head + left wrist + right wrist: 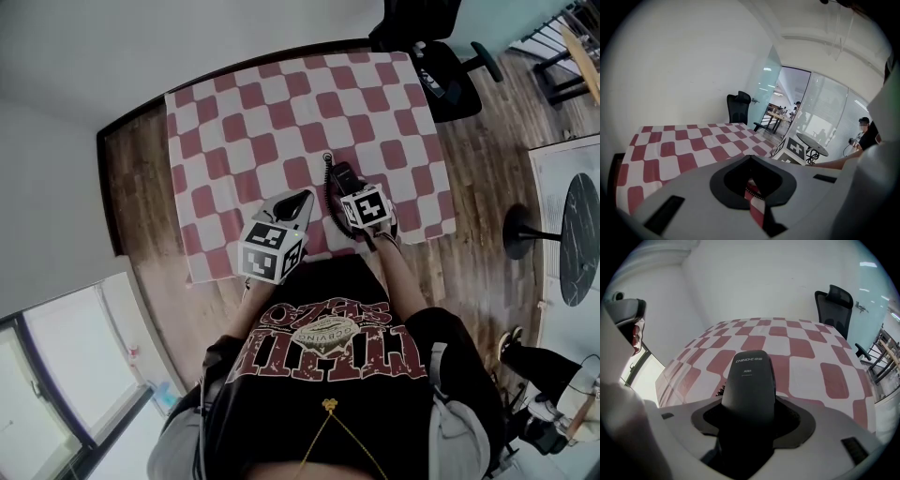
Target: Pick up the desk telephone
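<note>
A black telephone handset [750, 380] with white print on its back lies lengthwise between the jaws of my right gripper [749, 427], which is shut on it. In the head view the handset [341, 175] pokes out ahead of the right gripper [349, 192] near the front edge of the red-and-white checked tablecloth [281, 103], and its coiled cord [327, 187] curls along its left side. My left gripper [300, 202] hovers just left of it, over the same edge. The left gripper [752, 187] is shut with nothing in it. I see no telephone base.
A black office chair [441, 66] stands beyond the table's far right corner. A round dark table [577, 239] and another person's legs [539, 361] are on the wooden floor to the right. White walls run along the left and far sides.
</note>
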A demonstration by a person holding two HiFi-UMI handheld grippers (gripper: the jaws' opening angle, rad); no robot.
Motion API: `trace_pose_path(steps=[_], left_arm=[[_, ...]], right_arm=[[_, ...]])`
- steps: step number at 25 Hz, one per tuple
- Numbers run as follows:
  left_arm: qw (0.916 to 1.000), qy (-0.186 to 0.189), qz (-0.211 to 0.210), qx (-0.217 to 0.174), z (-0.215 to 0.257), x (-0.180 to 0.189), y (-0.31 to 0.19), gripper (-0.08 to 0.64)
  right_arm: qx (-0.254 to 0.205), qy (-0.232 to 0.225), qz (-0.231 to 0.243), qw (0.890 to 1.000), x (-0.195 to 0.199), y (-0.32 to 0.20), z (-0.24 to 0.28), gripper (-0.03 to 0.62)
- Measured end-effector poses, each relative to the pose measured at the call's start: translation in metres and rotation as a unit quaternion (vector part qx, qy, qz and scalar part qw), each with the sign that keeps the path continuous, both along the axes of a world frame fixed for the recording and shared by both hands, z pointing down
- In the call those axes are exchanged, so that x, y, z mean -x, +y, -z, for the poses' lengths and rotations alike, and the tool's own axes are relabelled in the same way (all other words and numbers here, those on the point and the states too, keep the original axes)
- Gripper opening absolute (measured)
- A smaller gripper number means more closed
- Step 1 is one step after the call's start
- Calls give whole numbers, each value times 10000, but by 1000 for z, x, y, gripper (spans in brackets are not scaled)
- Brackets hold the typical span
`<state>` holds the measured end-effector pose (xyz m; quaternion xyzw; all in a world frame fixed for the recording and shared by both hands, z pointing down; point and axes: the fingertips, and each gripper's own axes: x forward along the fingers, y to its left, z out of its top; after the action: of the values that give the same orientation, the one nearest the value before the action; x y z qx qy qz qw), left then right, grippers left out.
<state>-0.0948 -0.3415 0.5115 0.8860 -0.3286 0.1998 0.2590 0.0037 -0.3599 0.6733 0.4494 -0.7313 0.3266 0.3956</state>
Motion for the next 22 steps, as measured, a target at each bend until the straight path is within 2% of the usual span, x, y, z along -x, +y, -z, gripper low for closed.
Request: trace_pose_path(steps=[5, 12, 22], left_arm=[[10000, 2, -48, -13, 1, 1, 6, 9], [10000, 0, -10, -43, 1, 8, 9, 9], [10000, -25, -76, 3, -2, 9, 12, 9]], right_arm=[[24, 6, 30, 10000, 0, 1, 0, 282], [-12, 167, 367, 9992, 6, 9, 6, 282], [-1, 3, 364, 9993, 4, 22, 23, 282]])
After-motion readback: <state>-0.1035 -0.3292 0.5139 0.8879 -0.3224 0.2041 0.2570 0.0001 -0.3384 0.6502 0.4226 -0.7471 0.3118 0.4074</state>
